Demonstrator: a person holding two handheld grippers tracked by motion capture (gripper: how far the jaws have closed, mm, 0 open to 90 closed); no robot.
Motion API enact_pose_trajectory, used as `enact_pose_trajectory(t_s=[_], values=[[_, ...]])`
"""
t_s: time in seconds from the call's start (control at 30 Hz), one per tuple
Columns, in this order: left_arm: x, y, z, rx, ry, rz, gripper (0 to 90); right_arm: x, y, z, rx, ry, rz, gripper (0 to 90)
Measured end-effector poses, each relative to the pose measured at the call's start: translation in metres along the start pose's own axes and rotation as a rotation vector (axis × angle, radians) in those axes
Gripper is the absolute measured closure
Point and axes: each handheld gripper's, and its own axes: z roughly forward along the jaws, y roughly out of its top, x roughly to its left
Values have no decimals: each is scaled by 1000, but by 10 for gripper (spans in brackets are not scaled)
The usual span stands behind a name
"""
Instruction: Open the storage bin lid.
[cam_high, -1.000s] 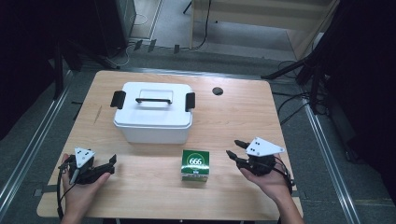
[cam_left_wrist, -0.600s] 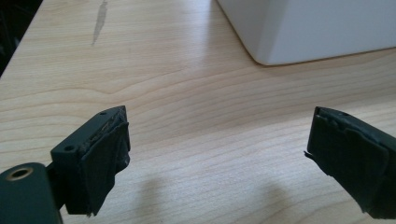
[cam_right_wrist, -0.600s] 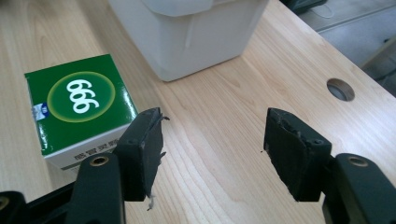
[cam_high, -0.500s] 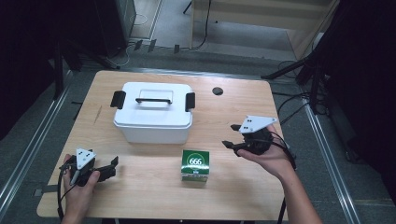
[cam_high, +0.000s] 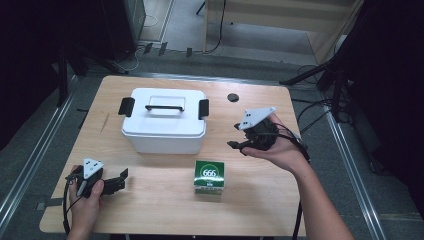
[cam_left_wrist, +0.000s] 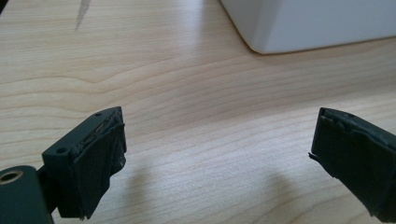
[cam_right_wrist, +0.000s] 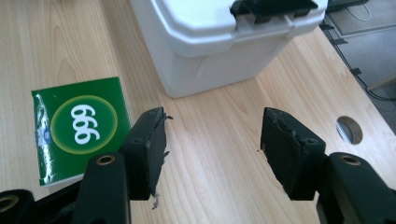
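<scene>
While my two hands hover over the table, nothing is gripped yet.

Right gripper: my right gripper is lifted near the right edge, jaws spread and empty, aimed at the white box's near-right corner.

Left gripper: my left gripper lies low by the near-left corner, jaws wide apart, holding nothing.

White box: the white box stands toward the far-left part of the table, lid shut, a dark handle flat on top, a black latch on each short end. Smooth, rounded plastic walls.

Green carton: the green carton, marked 666, stands upright near the front edge, just in front of the box, apart from it.

Step in hand, as I judge it: bringing my right jaws to the right-hand latch.

Doing it well: come in level, centre the latch between the pads, keep clear of the carton, and steady the box with my left if it slides.
</scene>
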Motion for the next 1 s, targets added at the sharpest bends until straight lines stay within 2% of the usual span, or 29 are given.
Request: enact_pose_trajectory(t_s=[0.07,0.13,0.23,0.3,0.43,0.53,0.6,0.63,0.67,0.73,0.77,0.83,0.87,0.9,0.97,1.0], values=[[1,0,-1,-12,15,-22,39,-1,3,0,1,3,-5,411],[1,0,-2,-24,28,-19,39,-3,9,2,7,12,-20,412],[0,-2,-6,-77,57,-22,38,-6,17,4,14,35,-22,412],[0,-3,-7,-94,59,-31,38,-7,23,6,32,40,-38,411],[0,-4,-8,-98,64,-35,38,-9,36,9,52,51,-61,411],[-1,-5,-10,-96,77,-8,38,-10,45,12,62,58,-61,413],[1,-5,-13,-102,83,-10,38,-12,55,15,91,62,-90,424],[3,-5,-14,-101,87,-25,38,-12,55,15,91,62,-90,424],[6,-5,-15,-100,96,-40,39,-13,64,16,103,62,-101,433],[12,-6,-16,-76,136,-67,39,-14,68,16,100,62,-106,434],[20,-8,-17,-70,151,-98,39,-15,77,18,90,71,-133,434],[28,-9,-20,-85,123,-148,39,-14,85,22,91,65,-145,447],[30,-9,-21,-88,125,-152,39,-14,90,24,98,61,-146,455],[30,-9,-21,-88,125,-152,39,-14,90,24,98,61,-146,455],[32,-8,-23,-83,170,-116,39,-15,98,30,102,52,-159,468],[33,-7,-23,-84,177,-109,40,-15,103,34,104,54,-163,473]])
